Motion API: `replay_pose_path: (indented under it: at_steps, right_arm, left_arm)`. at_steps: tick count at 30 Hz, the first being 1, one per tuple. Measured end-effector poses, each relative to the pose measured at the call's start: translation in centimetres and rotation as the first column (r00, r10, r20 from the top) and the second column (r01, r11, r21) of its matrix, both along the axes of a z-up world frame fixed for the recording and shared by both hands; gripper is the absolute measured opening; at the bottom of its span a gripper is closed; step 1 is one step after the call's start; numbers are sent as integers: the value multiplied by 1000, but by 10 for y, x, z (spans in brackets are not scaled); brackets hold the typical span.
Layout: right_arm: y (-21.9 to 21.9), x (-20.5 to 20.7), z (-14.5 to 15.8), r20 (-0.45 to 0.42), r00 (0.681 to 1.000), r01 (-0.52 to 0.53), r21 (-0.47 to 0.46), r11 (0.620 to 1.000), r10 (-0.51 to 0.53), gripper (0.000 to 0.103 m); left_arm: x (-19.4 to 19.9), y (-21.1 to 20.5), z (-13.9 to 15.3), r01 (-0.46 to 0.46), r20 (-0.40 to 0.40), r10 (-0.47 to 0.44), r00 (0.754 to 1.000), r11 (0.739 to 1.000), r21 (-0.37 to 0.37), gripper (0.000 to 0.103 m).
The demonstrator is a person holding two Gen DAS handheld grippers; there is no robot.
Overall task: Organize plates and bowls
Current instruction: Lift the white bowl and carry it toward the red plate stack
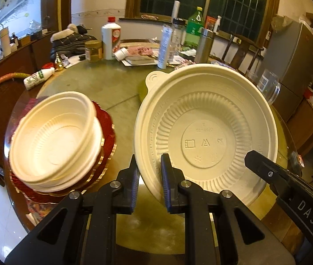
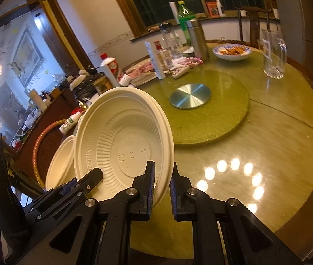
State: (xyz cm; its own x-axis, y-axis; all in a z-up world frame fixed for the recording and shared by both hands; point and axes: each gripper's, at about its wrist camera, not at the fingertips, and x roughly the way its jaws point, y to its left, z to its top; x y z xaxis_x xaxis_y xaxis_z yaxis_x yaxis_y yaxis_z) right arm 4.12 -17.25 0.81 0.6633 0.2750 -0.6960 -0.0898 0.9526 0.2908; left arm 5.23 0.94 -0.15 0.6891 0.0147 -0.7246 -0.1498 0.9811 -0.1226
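**Above the table edge: large plate held by both grippers, stack partly built**

Between the two grippers a large cream plate (image 1: 207, 137) is held clear of the table, tilted steeply with its embossed base turned to the cameras. Its lower-left rim is straddled by the left gripper (image 1: 150, 172), whose pads sit close on either side of it, so a pinch is judged likely. The opposite rim is pinched by the right gripper (image 2: 162, 190); in the right wrist view more than one rim edge seems to lie there, so a second plate may be nested behind, though this cannot be confirmed.

To the left, nested cream bowls (image 1: 54, 141) are seen resting on a red scalloped plate (image 1: 106, 121) near the table's (image 2: 278, 154) edge. The task is judged partly done: bowls are gathered, while the large plate is not yet set down.

Further out, a glass turntable (image 2: 229, 114), a clear glass mug (image 2: 274, 53), a dish of food (image 2: 232, 52) and assorted bottles (image 2: 187, 22) are noted. Whether that dish is to be sorted cannot be told.
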Motion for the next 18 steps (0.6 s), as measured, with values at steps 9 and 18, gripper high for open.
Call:
replay_pose_path:
  at_steps: [9,18]
  right_arm:
    - [38,-7,21,68,994,-90,-7,996,90,12]
    - [93,-7,35,108,976,-186,-35,982,189,12]
  left_arm:
    - [-21,38,21,-74,69,74,995,997,-9,17]
    - [-35,88,32,-170,115,173,978,985,-31,16]
